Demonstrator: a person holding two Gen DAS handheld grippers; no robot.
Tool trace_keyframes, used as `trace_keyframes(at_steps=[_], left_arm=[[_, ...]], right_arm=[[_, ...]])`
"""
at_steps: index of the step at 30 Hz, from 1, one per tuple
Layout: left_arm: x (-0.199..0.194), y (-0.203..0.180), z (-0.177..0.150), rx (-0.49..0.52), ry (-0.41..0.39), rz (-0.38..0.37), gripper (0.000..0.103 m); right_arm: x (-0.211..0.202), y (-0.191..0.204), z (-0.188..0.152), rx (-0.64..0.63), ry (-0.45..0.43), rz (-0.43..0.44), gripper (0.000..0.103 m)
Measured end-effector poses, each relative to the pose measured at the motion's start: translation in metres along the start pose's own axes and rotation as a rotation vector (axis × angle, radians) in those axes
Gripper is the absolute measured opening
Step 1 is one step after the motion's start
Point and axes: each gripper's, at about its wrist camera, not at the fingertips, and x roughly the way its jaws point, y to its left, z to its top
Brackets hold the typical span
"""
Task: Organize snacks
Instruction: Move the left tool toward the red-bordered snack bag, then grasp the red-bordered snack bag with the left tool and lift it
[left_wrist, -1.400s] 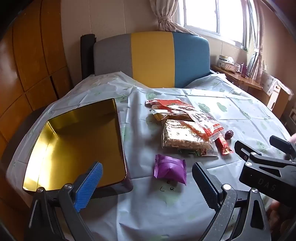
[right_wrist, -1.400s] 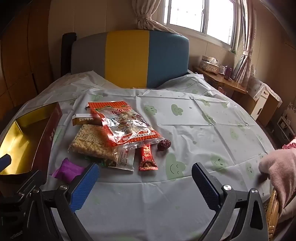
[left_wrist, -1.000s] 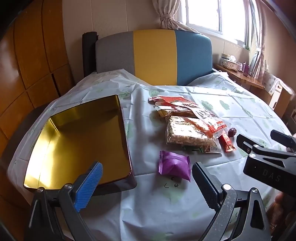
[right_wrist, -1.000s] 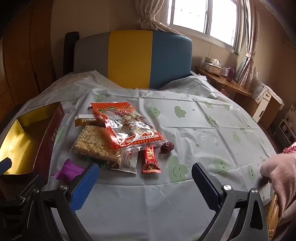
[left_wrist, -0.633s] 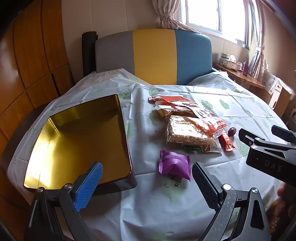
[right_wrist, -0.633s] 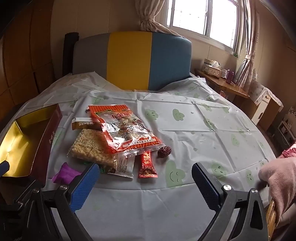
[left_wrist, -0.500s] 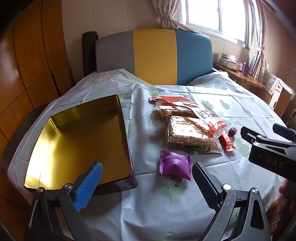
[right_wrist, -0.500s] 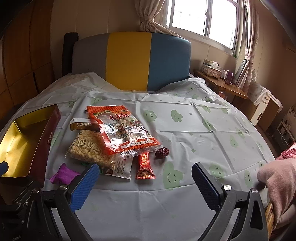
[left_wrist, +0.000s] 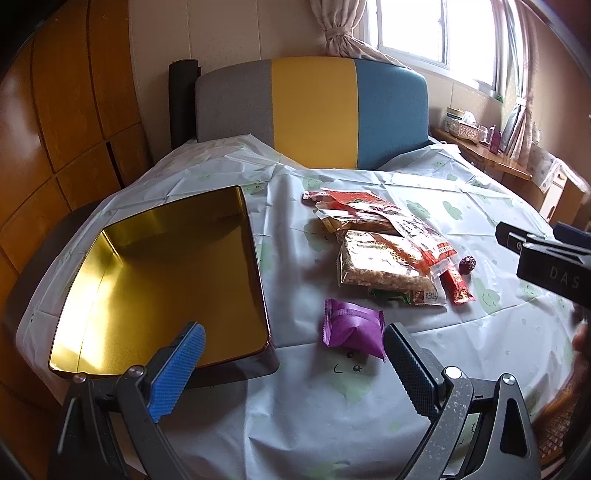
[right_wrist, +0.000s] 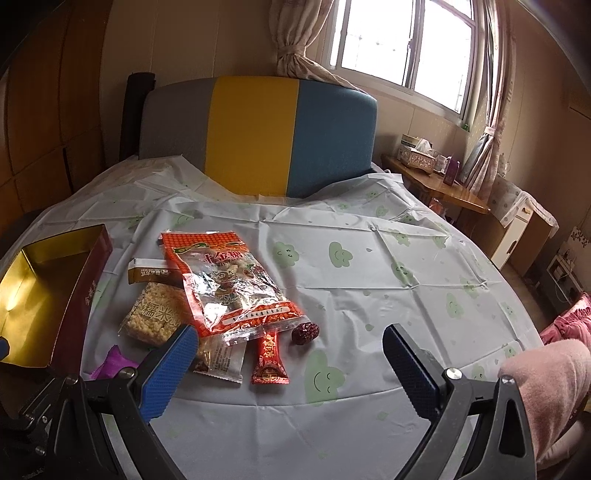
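Note:
An open gold-lined tin box (left_wrist: 166, 280) lies on the table's left; it also shows in the right wrist view (right_wrist: 44, 295). A purple packet (left_wrist: 352, 328) lies just ahead of my open, empty left gripper (left_wrist: 295, 354). Behind it lies a pile: a rice cake pack (left_wrist: 384, 264), a red clear bag (right_wrist: 225, 280), a small red sachet (right_wrist: 269, 356) and a dried red date (right_wrist: 305, 332). My right gripper (right_wrist: 288, 350) is open and empty, above the table just short of the sachet and date. Its body shows at the right in the left wrist view (left_wrist: 546, 258).
The round table has a pale cloth with green smiley prints (right_wrist: 369, 295). A grey, yellow and blue chair back (right_wrist: 258, 136) stands behind it. A wooden side table with a tissue box (right_wrist: 417, 153) is at the right. A pink sleeve (right_wrist: 546, 387) is at the right edge.
My right gripper has moved forward toward the snack pile; the sachet and date look closer. My left gripper has barely moved. Both stay open.

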Motion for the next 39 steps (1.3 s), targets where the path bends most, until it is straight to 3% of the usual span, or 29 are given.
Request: trace_keyframes(at_steps=[15, 28, 35, 38, 39], left_arm=[[0.000, -0.003, 0.002, 0.017, 0.001, 0.005, 0.098], [0.005, -0.012, 0.002, 0.051, 0.022, 0.005, 0.098], [0.015, -0.009, 0.021, 0.025, 0.059, -0.055, 0.079], [0.027, -0.009, 0.036, -0.011, 0.097, -0.125, 0.058], [0.031, -0.010, 0.043, -0.027, 0.111, -0.162, 0.055]], right_arm=[[0.012, -0.029, 0.041, -0.057, -0.051, -0.040, 0.101], [0.063, -0.081, 0.058, -0.053, -0.050, -0.057, 0.101], [0.093, -0.111, 0.053, 0.127, 0.056, 0.009, 0.101], [0.093, -0.117, 0.051, 0.161, 0.071, 0.017, 0.101], [0.092, -0.118, 0.051, 0.164, 0.069, 0.020, 0.101]])
